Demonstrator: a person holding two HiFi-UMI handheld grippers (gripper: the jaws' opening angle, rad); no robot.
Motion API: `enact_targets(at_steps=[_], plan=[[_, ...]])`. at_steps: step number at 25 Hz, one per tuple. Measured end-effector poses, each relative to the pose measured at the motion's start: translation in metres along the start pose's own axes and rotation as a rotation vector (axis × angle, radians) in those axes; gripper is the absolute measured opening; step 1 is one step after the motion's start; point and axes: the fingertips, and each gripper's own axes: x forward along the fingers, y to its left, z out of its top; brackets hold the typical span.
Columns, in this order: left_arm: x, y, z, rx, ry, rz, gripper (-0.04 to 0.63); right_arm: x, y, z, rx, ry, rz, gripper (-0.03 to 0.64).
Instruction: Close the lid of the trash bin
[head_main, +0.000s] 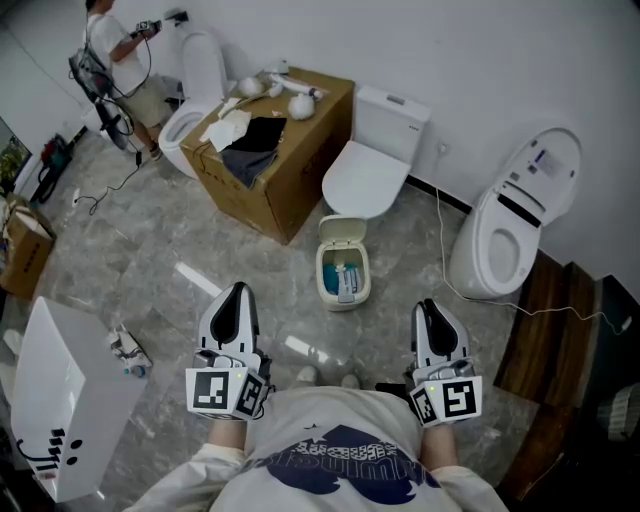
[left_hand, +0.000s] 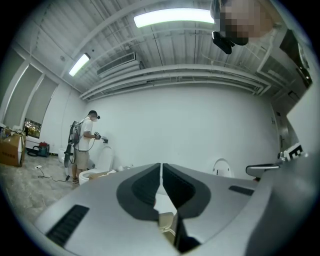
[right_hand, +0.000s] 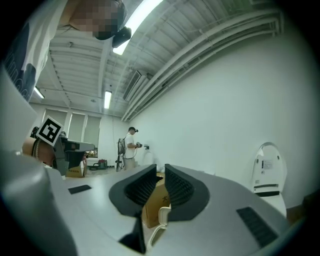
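A small cream trash bin (head_main: 343, 272) stands on the grey floor in front of me, its lid (head_main: 342, 232) tipped up at the back and blue items showing inside. Both grippers are held level near my waist, well short of the bin. My left gripper (head_main: 237, 292) is shut and empty; its own view shows the jaws (left_hand: 161, 167) meeting, with the bin (left_hand: 166, 220) low between them. My right gripper (head_main: 428, 306) has its jaws nearly together with nothing between them. Below the right gripper (right_hand: 160, 171) in its own view sits the bin's raised lid (right_hand: 163, 214).
A cardboard box (head_main: 285, 160) with cloths on top stands left of the bin. A white toilet (head_main: 372, 170) is right behind it, another with its lid raised (head_main: 512, 230) to the right. A person (head_main: 118, 55) works at a far toilet (head_main: 195, 95). A white cabinet (head_main: 60, 400) is at lower left.
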Motion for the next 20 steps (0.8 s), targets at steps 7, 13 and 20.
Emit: enact_targets(at_steps=[7, 13, 20], plan=[[0.001, 0.014, -0.004, 0.015, 0.008, 0.035, 0.253, -0.017, -0.042, -0.012, 0.063, 0.041, -0.129, 0.402], [-0.002, 0.02, -0.008, 0.021, 0.012, 0.074, 0.265, -0.032, -0.064, -0.014, 0.074, 0.044, -0.178, 0.431], [0.0, 0.0, -0.016, 0.011, 0.033, 0.095, 0.265, -0.042, -0.088, -0.015, 0.077, 0.061, -0.168, 0.431]])
